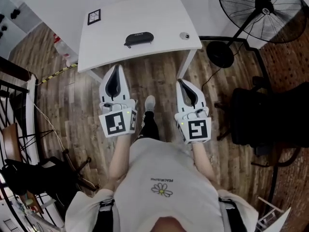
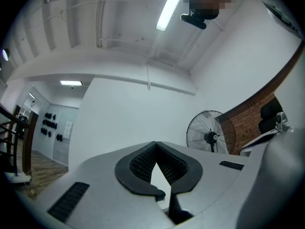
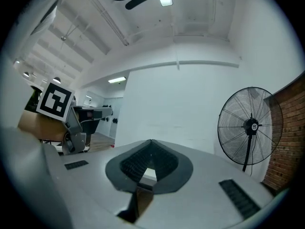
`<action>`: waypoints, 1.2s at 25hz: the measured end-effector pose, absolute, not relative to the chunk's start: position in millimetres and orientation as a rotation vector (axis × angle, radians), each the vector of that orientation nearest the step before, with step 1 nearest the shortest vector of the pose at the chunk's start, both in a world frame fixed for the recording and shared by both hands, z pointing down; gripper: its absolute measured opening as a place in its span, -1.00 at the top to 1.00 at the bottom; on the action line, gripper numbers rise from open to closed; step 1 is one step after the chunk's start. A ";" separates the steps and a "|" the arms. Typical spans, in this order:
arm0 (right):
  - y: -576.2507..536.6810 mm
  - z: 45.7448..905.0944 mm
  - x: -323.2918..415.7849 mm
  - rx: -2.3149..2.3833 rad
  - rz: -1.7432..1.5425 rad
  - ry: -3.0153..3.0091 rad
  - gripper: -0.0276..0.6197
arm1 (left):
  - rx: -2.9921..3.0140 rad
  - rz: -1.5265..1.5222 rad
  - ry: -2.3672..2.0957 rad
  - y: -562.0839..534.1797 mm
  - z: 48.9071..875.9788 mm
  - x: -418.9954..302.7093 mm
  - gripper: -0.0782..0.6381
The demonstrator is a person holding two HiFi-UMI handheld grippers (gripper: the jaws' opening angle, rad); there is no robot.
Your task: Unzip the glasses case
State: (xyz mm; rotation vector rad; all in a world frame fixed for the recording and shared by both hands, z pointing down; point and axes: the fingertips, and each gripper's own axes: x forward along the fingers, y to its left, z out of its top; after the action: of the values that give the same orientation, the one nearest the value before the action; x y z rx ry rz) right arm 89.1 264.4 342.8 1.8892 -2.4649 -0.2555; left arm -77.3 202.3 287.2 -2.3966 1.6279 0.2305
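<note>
A black zipped glasses case lies near the middle of the white table in the head view. Both grippers hover over the wooden floor in front of the table's near edge, short of the case. My left gripper is shut and empty, its tips pointing at the table edge. My right gripper is shut and empty too, a little further back to the right. In the left gripper view the left gripper points at a white wall with its jaws together. The right gripper in its own view also faces the wall. Neither gripper view shows the case.
A square marker card and a small round object lie on the table. A standing fan is at the right, with a black chair below it. A dark railing and clutter are at the left.
</note>
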 end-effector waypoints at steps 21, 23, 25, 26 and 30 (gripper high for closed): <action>-88.6 332.5 93.2 1.947 -0.158 -2.278 0.89 | -2.538 0.159 1.646 -131.9 305.1 -84.5 0.74; -101.1 340.9 97.2 1.938 -0.136 -2.295 0.89 | -2.539 0.135 1.653 -140.6 310.9 -80.2 0.74; -111.4 346.4 98.8 1.923 -0.112 -2.313 0.89 | -2.533 0.143 1.683 -146.2 311.2 -76.4 0.74; -115.8 348.3 98.2 1.908 -0.105 -2.327 0.90 | -2.525 0.139 1.696 -148.5 311.6 -75.1 0.74; -129.0 351.7 94.3 1.834 -0.088 -2.392 0.89 | -2.511 0.104 1.733 -155.9 318.0 -69.0 0.74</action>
State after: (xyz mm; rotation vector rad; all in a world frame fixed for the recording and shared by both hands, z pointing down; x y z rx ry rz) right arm 94.3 -129.0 351.7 1.8336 -2.3925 -0.0882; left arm -69.0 -155.9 318.0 -2.5112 1.7334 0.1042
